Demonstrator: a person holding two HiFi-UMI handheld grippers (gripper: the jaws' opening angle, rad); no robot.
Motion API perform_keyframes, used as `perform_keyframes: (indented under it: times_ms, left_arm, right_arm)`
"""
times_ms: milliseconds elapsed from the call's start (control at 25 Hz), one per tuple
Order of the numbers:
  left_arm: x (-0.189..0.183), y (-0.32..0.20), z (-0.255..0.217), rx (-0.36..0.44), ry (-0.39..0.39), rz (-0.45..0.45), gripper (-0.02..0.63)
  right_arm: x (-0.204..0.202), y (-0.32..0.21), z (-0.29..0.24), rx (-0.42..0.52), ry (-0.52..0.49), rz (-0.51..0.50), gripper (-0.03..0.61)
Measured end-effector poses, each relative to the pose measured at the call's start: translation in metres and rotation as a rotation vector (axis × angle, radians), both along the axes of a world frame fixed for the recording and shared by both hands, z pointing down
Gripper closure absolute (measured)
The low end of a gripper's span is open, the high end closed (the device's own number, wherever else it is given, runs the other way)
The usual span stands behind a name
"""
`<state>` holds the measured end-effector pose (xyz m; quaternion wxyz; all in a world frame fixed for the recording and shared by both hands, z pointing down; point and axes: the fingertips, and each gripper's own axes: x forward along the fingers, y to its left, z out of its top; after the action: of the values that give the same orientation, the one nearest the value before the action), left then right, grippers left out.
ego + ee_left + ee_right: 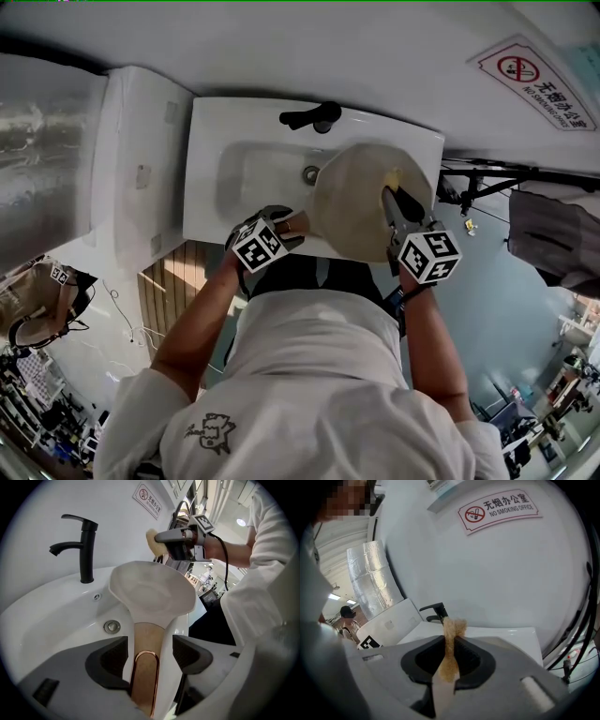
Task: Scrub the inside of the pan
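White wall, one red-edged sign (499, 508). One glossy white rectangular sink (216, 141), one matte black tap (314, 116). One round cream pan (352, 202) sits tilted over the basin's right side; smooth inside, tan handle (146, 639) with copper loop. Left gripper (150, 651): jaws wide, handle between, unpinched. Right gripper (450, 644): clamped on one coarse tan sponge (453, 627).

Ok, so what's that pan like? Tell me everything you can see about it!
The pan is pale cream, smooth and matte inside, with a shallow round bowl that looks empty. Its handle looks like light wood, with a coppery loop near the end. It is tilted up over the white sink, with its inside facing the left tongs. The handle runs between those open tongs, with gaps on both sides. What its underside rests on is hidden.
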<state>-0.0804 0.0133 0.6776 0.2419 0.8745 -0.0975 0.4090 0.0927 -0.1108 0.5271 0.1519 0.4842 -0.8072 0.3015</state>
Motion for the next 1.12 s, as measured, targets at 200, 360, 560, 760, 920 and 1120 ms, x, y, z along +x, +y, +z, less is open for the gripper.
perform_keyframes:
  times_ms: [200,360,560,760,920,1120]
  left_arm:
    - [-0.002,0.006,0.017,0.010,-0.027,0.040,0.325]
    - [-0.007,0.007,0.024,0.054,-0.036,0.048,0.387]
    - [-0.007,0.007,0.022,0.063,-0.029,0.046,0.434]
    - [-0.007,0.008,0.021,0.030,-0.019,0.053,0.439]
    - [-0.006,0.006,0.020,0.027,-0.026,0.047,0.439]
    - [-0.006,0.010,0.014,-0.005,-0.026,0.064,0.439]
  right_arm:
    - [0.001,0.002,0.002,-0.006,0.012,0.006,0.518]
    - [0.013,-0.002,0.000,0.013,0.021,0.043,0.518]
    - [0.018,-0.006,0.004,0.009,0.035,0.046,0.520]
    - [0.031,-0.013,0.026,-0.042,0.070,0.069,0.520]
    - [0.044,-0.023,0.049,-0.107,0.153,0.090,0.520]
    - [0.058,-0.036,0.076,-0.184,0.182,0.170,0.520]
